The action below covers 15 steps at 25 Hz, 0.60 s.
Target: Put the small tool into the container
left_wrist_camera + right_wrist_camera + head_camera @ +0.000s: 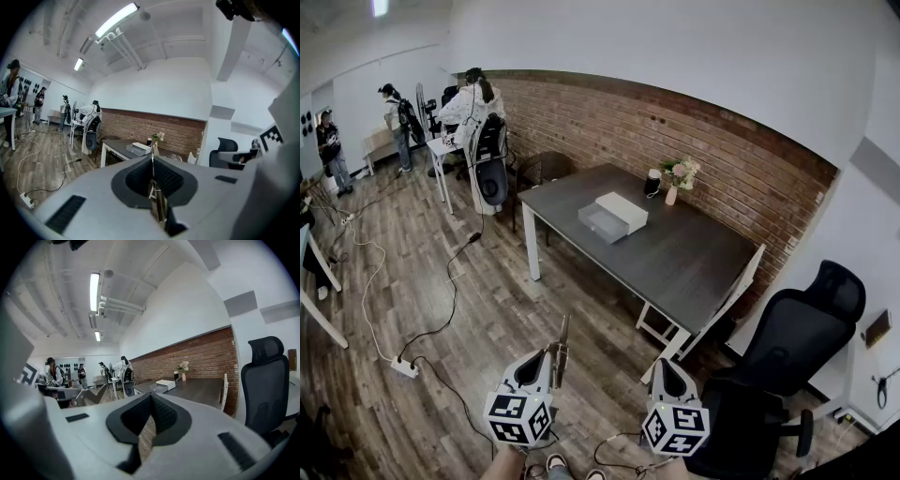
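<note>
left gripper view, blade (159, 203) pinched, head view, container (622, 209)

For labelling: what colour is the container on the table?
White container with grey drawer; head view.

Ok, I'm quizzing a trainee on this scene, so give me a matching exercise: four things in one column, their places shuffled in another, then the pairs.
Things:
1 small tool
2 white container
3 black office chair
4 power strip

Places:
A on the wooden floor, left in the head view
B on the dark table
C clamped in the left tongs
D on the floor, right in the head view

Pairs: 1-C; 2-B; 3-D; 4-A
</note>
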### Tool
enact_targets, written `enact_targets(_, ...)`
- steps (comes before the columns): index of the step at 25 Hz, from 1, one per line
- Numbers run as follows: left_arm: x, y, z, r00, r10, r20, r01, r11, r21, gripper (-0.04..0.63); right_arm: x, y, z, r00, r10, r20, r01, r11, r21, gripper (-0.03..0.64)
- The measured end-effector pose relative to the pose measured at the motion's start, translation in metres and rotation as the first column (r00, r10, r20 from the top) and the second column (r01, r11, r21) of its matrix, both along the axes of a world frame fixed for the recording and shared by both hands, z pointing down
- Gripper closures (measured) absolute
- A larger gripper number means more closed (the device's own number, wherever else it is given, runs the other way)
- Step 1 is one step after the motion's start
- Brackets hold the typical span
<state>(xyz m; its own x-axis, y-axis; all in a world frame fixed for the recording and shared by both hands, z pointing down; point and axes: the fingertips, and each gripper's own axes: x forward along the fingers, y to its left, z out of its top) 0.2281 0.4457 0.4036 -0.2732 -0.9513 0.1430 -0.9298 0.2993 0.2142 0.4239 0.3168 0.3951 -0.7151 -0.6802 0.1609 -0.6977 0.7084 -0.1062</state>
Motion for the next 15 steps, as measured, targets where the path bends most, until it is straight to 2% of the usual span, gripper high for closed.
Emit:
enact_targets(9,-0.019,-0.004,0.003,1.0,-0.01,-0.016,0.01,1.0,0.004,0.588,-0.02,-0.006,0.006,0.999,-0.036,0.011,0.037,0.998,-0.042,0.616)
enact_targets(15,-0.051,0.003,0.011,0.999,-0.023,-0.033,0.023,1.0,0.002,0.588,-0.049,-0.007,0.012,0.999,-0.039,0.009,0.039,0.997,-0.061,0.615)
